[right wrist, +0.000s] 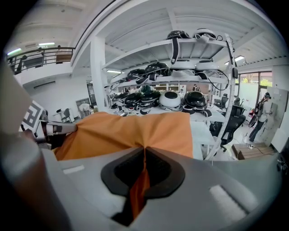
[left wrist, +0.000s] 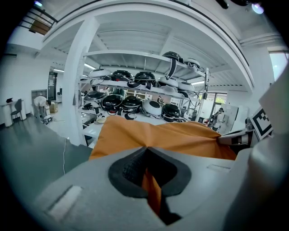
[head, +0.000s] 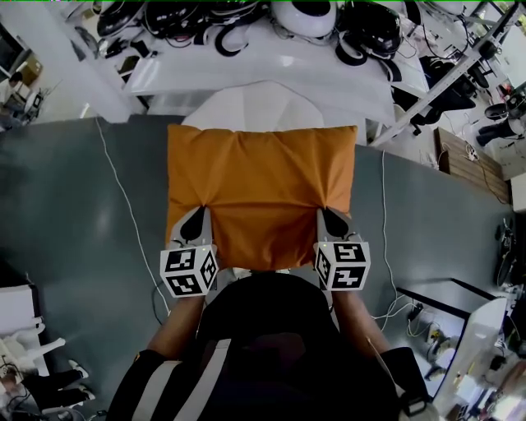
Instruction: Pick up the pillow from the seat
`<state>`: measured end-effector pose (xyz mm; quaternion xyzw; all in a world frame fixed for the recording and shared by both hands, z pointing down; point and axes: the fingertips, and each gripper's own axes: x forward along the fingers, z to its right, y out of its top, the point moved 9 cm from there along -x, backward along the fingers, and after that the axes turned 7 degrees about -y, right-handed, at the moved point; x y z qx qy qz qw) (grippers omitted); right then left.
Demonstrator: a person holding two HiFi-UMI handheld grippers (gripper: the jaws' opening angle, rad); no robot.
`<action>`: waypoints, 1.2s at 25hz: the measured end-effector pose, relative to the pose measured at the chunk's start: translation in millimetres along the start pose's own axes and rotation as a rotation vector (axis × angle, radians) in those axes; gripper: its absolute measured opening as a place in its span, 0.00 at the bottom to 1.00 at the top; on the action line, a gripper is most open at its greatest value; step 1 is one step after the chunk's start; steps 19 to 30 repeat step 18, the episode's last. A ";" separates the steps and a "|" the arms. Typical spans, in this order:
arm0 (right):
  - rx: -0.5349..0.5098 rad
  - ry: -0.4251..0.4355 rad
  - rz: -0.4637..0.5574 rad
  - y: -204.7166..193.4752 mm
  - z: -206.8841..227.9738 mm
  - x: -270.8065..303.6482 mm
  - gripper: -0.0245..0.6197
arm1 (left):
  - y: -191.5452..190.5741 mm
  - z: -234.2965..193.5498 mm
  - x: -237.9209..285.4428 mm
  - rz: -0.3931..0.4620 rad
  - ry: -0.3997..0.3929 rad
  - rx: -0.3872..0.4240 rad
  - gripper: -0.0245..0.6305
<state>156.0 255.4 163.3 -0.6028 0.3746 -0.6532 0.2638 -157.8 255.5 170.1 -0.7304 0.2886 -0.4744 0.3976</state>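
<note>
An orange pillow (head: pixel 261 187) hangs in front of me, held by its near edge at two spots. My left gripper (head: pixel 197 220) is shut on the pillow's near left part, with orange cloth pinched between its jaws (left wrist: pixel 151 187). My right gripper (head: pixel 330 219) is shut on the near right part, cloth likewise caught in its jaws (right wrist: pixel 140 185). The pillow (left wrist: pixel 171 135) stretches ahead of the left gripper, and the pillow (right wrist: pixel 135 131) also fills the middle of the right gripper view. A white seat (head: pixel 246 103) shows just beyond the pillow's far edge.
A white table (head: pixel 271 57) with several black and white helmets (head: pixel 304 15) stands past the seat. A white cable (head: pixel 123 197) runs over the grey floor at left. Desks and gear (head: pixel 468 345) crowd the right side. Shelves of helmets (right wrist: pixel 171 97) rise ahead.
</note>
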 end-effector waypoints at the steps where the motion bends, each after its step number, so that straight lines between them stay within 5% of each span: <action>1: 0.001 0.001 0.000 -1.4 2.1 -0.2 0.05 | -1.0 2.1 0.7 -0.001 0.001 0.001 0.04; 30: -0.006 0.007 -0.003 -10.4 13.0 -8.1 0.05 | -9.6 17.4 -2.7 -0.006 0.009 -0.003 0.04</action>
